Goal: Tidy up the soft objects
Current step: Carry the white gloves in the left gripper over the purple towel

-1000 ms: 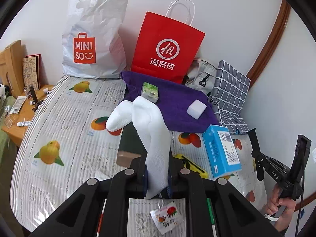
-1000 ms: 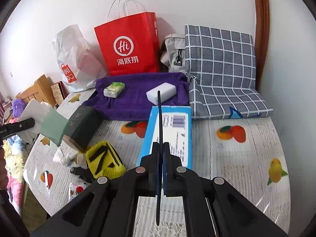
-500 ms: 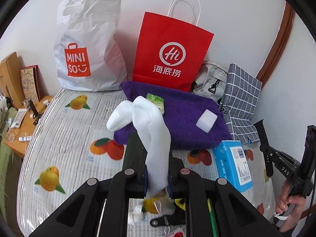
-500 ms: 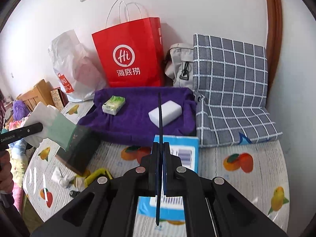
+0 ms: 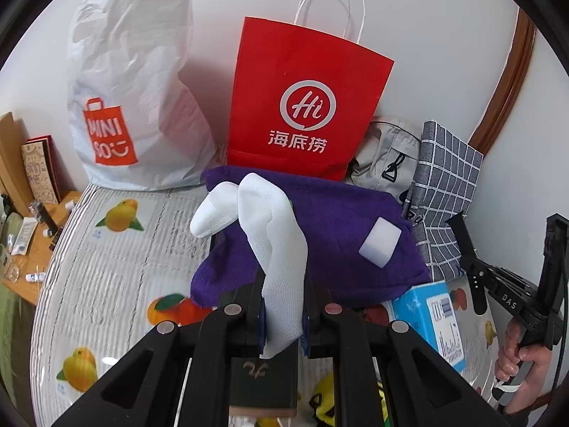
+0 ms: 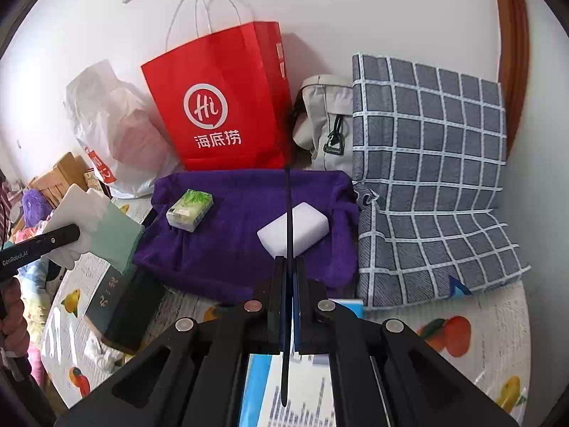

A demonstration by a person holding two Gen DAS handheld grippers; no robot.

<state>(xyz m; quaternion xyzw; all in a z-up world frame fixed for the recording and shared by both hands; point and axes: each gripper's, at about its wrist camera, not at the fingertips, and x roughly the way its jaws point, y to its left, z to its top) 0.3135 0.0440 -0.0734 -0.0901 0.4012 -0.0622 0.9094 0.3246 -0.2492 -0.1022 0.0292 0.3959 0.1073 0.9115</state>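
Left claw (image 5: 282, 306) grasps the white sock (image 5: 274, 249), centre frame. Right claw (image 6: 288, 284) clenched on nothing. White bag (image 5: 135, 92) reads "MINISO"; red bag (image 5: 302, 106) "Hi". Tissue pack (image 6: 190, 209) print illegible.

Two bags (image 5: 306, 106) (image 5: 135, 89), one sponge (image 6: 293, 229), one tissue pack (image 6: 190, 209), one sock (image 5: 274, 242).

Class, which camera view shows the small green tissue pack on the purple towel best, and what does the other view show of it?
The right wrist view: the tissue pack lies in plain sight on the purple towel. In the left wrist view, the white sock held in the left gripper hides it almost entirely.
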